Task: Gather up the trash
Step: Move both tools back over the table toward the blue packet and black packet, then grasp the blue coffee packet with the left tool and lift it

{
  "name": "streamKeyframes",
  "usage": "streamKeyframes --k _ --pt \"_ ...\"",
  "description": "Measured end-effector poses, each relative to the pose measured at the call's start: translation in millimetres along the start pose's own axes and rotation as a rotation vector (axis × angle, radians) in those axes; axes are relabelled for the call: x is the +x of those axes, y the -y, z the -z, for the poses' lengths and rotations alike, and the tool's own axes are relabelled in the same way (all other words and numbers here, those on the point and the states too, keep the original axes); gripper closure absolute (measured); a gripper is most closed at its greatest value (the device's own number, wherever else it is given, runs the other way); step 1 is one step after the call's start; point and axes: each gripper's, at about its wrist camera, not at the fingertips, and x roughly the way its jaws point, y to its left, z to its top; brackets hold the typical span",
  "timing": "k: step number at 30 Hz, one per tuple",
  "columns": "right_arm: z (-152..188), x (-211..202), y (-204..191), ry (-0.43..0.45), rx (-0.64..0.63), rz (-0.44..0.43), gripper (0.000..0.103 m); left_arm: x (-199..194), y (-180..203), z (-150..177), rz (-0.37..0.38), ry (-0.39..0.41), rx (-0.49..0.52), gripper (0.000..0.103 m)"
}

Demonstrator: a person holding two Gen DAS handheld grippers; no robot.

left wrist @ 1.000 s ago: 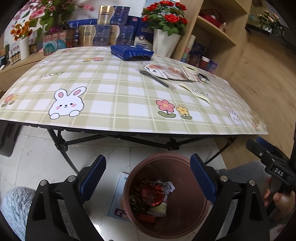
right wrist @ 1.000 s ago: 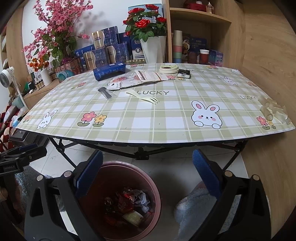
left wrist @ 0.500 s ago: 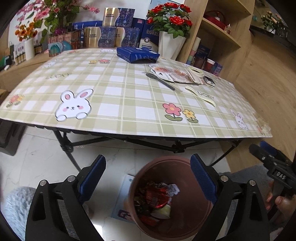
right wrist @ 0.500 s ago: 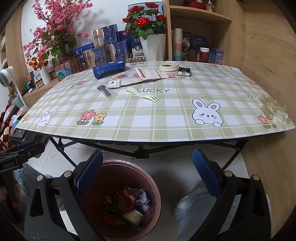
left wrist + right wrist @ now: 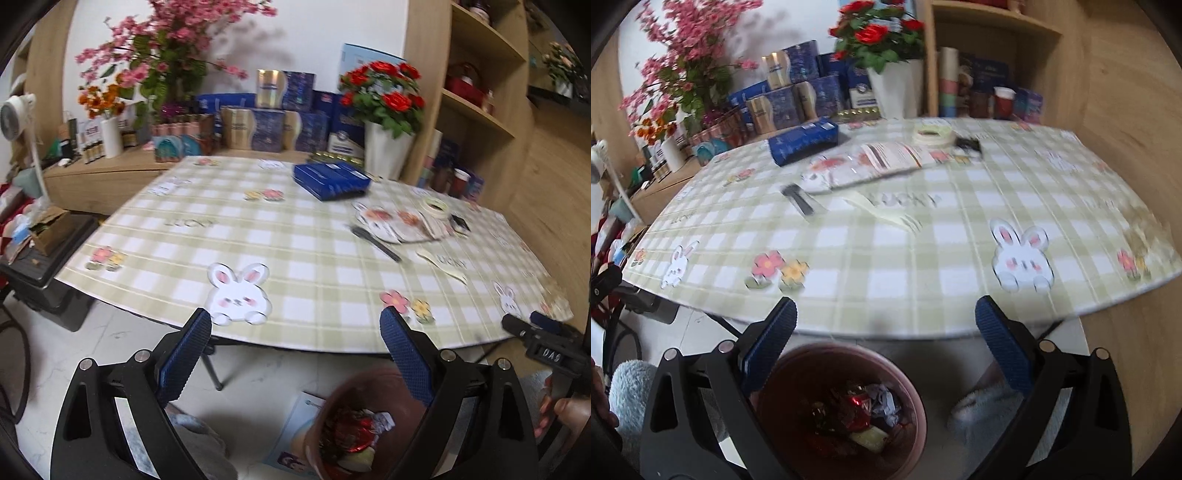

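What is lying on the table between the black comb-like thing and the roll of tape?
A flat printed packet fills most of that stretch, between the dark comb and the tape roll. The right wrist view shows it best.

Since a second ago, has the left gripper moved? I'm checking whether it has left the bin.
Yes. The left gripper has tilted up and swung left: the bin now sits lower right, and the table fills more of its view.

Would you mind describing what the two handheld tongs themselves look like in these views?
Both are the same build. The left tongs have two black angular fingers with triangular cut-outs and silver pivot bolts, each tipped with a blue textured pad. The right tongs match, with blue ribbed pads. Seen from the left wrist view, the right unit's black body carries white lettering, apparently "DAS". No cables or sleeves show.
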Motion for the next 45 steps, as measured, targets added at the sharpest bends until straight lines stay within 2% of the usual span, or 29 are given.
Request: streamKeyframes --k 8,14,21,25,30,35,39,45 --pt "-45 7 -25 0.05 0.009 -0.041 0.007 5 -29 -18 -0.031 -0.002 -0.036 0.013" --pt "-53 19 -35 0.04 0.008 -0.035 0.007 15 -38 -29 -0.027 -0.002 -0.034 0.013" --pt "-60 35 -25 0.028 0.029 -0.019 0.007 37 -44 -53 -0.016 -0.011 -0.009 0.013" --pt "-72 51 -13 0.028 0.051 -0.008 0.007 65 -42 -68 0.019 -0.036 0.0 0.013" --pt "-96 62 11 0.049 0.132 -0.015 0.007 113 -20 -93 0.035 -0.055 0.116 0.013" --pt "-121 78 35 0.044 0.117 0.016 0.007 164 9 -123 0.062 -0.07 0.172 0.013" --pt "-133 90 55 0.049 0.135 0.032 0.007 210 44 -146 0.066 -0.09 0.27 0.013" --pt "-142 111 80 0.042 0.158 0.045 0.007 275 102 -158 0.048 -0.131 0.439 0.013"
